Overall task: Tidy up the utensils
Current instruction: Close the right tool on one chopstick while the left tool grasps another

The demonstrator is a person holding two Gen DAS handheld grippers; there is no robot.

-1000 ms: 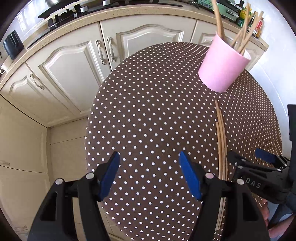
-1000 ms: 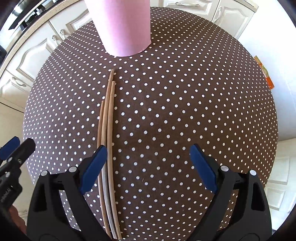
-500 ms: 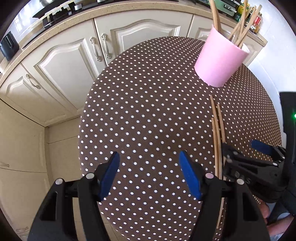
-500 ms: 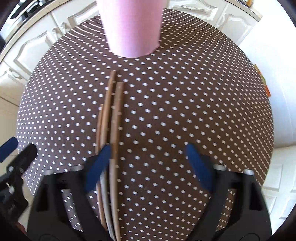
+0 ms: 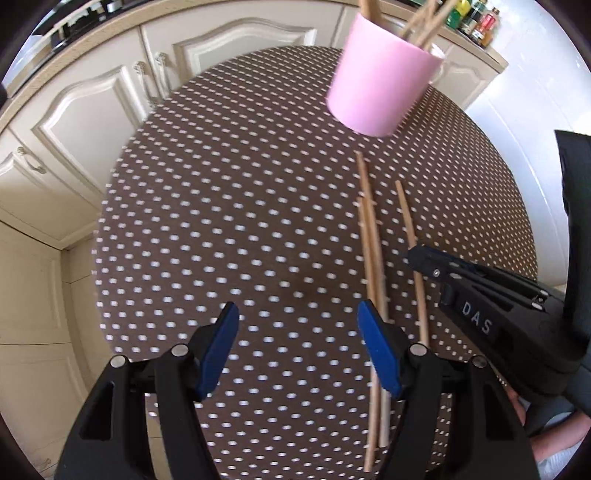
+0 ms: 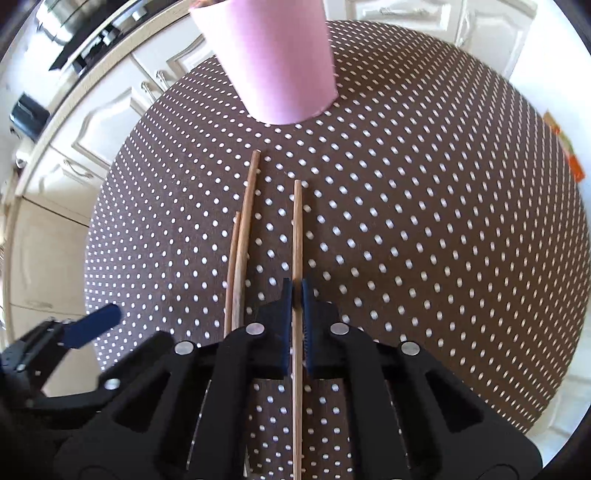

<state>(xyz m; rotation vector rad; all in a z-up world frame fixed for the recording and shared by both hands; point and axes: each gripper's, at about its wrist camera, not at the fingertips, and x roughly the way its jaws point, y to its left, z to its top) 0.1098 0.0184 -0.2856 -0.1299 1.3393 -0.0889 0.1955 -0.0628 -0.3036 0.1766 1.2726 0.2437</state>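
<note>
Three wooden chopsticks lie on the brown polka-dot table (image 6: 424, 221). My right gripper (image 6: 296, 291) is shut on one chopstick (image 6: 297, 229), which runs between its blue pads towards the pink cup (image 6: 273, 55). The other two chopsticks (image 6: 242, 236) lie side by side just left of it. In the left wrist view the pink cup (image 5: 380, 74) holds several more chopsticks, the pair (image 5: 371, 251) lies by my right finger, and the gripped chopstick (image 5: 410, 229) disappears under the right gripper (image 5: 415, 256). My left gripper (image 5: 297, 343) hangs open over the cloth with nothing between its fingers.
Cream kitchen cabinets (image 5: 110, 110) with metal handles stand behind the round table, under a worktop with a hob. Bottles (image 5: 476, 22) stand on the counter at the far right. A tiled floor (image 5: 48, 332) shows past the table's left edge.
My right gripper has shut on one chopstick, pulling it apart from the other two. The left gripper has drifted right, closer to the chopsticks, still open.
</note>
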